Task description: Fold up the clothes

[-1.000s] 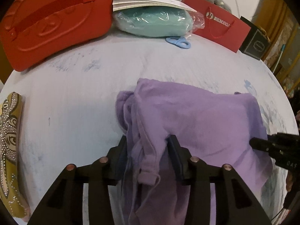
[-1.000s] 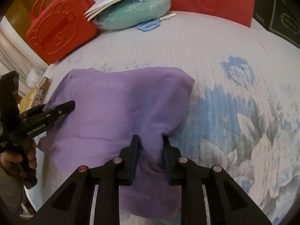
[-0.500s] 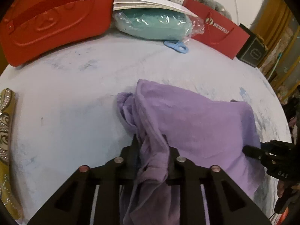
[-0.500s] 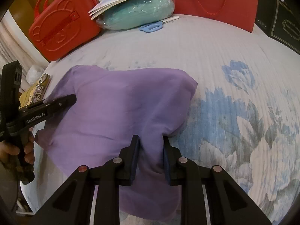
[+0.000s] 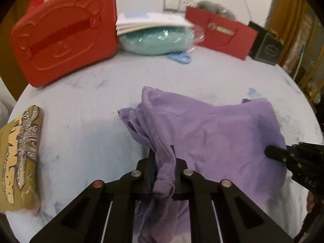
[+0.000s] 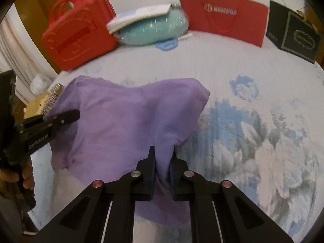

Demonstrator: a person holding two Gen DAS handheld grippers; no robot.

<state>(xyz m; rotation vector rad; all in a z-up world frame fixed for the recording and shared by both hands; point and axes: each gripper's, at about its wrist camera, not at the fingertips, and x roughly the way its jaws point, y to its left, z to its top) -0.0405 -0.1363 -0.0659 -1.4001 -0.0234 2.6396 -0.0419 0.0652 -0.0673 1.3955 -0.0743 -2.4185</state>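
- Purple garment (image 5: 212,133), soft knit, hangs stretched between the two tools above a bed (image 6: 243,70) with a pale blue floral cover.
- Left hand-held gripper (image 5: 163,162): fingers pressed together on a bunched, rolled edge of the garment, which trails down between them.
- Right hand-held gripper (image 6: 163,162): fingers pinching a fold at the garment's opposite side; cloth spreads away toward the left tool.
- Far edge of the bed: red case (image 5: 62,38), teal bundle (image 6: 154,30), red paper bag (image 6: 224,18).
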